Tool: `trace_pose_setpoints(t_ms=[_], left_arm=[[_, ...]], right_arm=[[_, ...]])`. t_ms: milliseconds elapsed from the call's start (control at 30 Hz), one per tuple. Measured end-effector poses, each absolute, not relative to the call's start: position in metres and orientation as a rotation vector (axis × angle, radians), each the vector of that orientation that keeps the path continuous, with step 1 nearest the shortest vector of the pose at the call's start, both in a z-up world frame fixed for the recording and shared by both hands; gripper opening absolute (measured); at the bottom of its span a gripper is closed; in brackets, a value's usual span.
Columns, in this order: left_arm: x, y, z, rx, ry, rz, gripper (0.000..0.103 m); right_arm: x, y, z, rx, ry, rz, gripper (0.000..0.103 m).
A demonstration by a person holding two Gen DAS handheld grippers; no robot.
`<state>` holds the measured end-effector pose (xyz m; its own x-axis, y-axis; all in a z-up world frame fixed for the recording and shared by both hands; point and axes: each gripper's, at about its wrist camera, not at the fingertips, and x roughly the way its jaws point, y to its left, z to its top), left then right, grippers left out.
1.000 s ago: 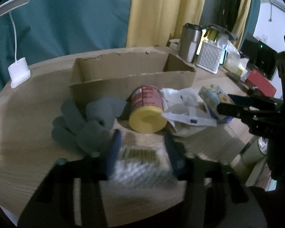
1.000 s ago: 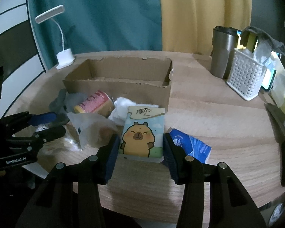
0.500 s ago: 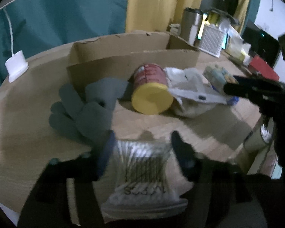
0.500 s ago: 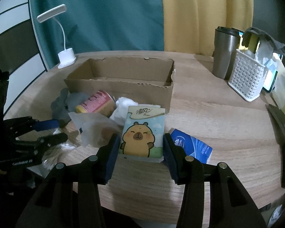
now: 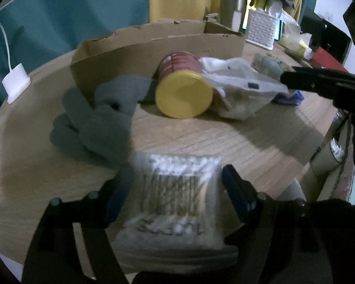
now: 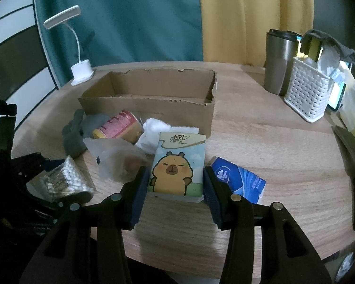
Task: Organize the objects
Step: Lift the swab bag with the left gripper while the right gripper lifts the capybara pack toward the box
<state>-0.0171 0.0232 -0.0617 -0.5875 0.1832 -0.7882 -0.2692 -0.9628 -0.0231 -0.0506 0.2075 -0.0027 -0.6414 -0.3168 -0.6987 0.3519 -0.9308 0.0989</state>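
Left gripper (image 5: 177,177) lowered, jaws opening around swab packet (image 5: 175,203).

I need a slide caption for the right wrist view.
Right tongs grip a cartoon tissue pack before an open cardboard box.

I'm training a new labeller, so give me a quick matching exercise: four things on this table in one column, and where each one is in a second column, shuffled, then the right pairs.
Things:
1. capybara tissue pack
2. cotton swab bag
3. yellow-lidded can
4. steel tumbler

Places:
A. lying on its side before the cardboard box
B. between the left tool fingers
C. beside the white basket
D. between the right tool fingers

Pairs: 1-D, 2-B, 3-A, 4-C
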Motion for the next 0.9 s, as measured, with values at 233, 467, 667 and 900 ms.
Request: trace_pose_setpoints(t_ms=[233,467,667,900], left_arm=[[-0.017,0.02,-0.056,-1.249,0.117,2.59,0.057],[-0.022,0.016,-0.03,-1.181,0.076,2.623,0.056],[-0.032,0.009,-0.017,-1.154,0.058,2.646,0.056],[-0.042,0.002,-0.005,-1.134,0.027,2.668,0.056]], right_arm=[[-0.052,0.208,-0.004,1.076,0.058,-2.552,0.049],[-0.056,0.21,0.001,1.065,0.052,-2.56,0.049],[-0.062,0.209,0.006,1.059,0.059,-2.559,0.049],[-0.072,0.208,0.016,1.044,0.062,-2.565,0.049]])
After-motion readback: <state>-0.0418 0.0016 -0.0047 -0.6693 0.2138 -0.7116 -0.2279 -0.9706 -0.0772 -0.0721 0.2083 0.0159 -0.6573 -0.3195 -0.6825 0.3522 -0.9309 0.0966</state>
